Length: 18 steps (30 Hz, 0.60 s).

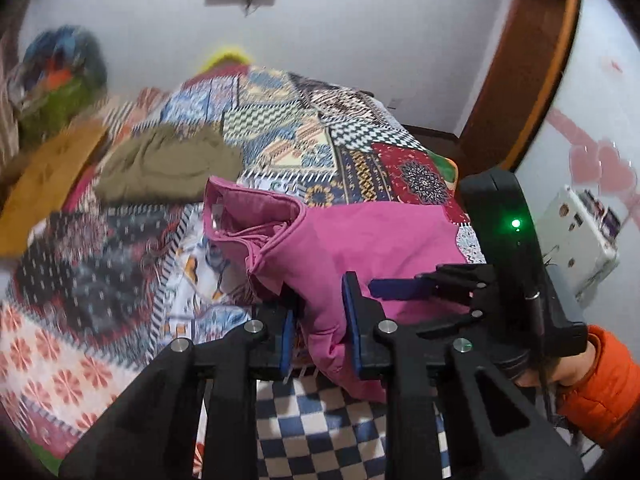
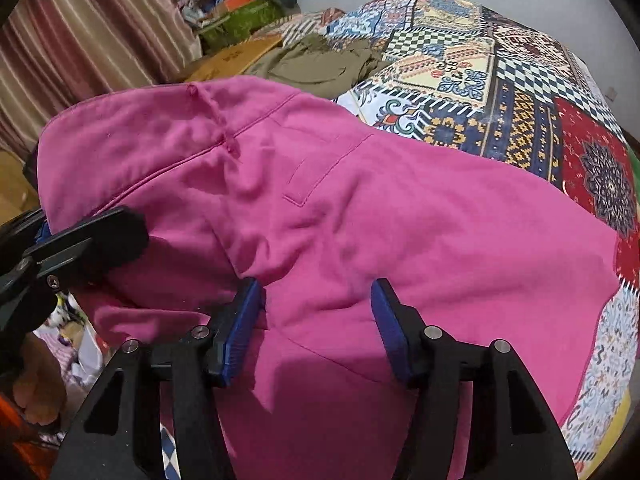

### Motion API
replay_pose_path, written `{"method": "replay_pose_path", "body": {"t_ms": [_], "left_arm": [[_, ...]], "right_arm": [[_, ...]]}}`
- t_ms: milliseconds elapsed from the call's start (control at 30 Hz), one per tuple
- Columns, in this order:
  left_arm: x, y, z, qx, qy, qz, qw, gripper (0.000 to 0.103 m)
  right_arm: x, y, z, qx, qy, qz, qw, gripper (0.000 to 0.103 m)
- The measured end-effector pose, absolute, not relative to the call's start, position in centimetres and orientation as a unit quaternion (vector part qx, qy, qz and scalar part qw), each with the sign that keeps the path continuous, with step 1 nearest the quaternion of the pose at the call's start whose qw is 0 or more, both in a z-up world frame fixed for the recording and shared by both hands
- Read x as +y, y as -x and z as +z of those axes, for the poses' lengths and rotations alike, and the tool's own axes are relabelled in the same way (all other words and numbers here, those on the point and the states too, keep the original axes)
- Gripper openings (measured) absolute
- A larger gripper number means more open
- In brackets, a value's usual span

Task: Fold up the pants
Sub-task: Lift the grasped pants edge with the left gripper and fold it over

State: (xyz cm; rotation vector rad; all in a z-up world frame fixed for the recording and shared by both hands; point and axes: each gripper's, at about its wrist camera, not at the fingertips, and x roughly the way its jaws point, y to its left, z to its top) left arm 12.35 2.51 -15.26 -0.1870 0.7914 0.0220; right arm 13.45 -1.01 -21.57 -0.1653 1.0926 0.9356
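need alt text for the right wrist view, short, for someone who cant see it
Pink pants with a drawstring waistband lie spread over a patchwork bedspread, and the right gripper holds its blue-padded fingers open over the fabric. The left gripper reaches onto the cloth at the left edge, and an olive garment lies farther back on the bed.

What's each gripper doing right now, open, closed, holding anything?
Left gripper: jaws part open, pink pants bunched between them; grip cannot be told.
Right gripper: open over the pants, holding nothing.

Left gripper [image 1: 320,320] pinching pink pants [image 1: 360,240] — right gripper [image 1: 404,288] alongside
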Motion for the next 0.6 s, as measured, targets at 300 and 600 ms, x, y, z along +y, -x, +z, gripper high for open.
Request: {"method": "replay_pose_path", "body": {"t_ms": [300, 600], "left_arm": [[2.5, -12.8, -13.9, 0.380, 0.083, 0.005, 0.921, 0.018], [-2.0, -13.2, -11.6, 0.358, 0.048, -0.043, 0.932, 0.017]], "right_arm": [[-7.7, -11.7, -17.9, 0.462, 0.042, 0.395, 0.793, 0.057], [-9.2, -11.0, -21.6, 0.497, 0.043, 0.380, 0.779, 0.060]]}}
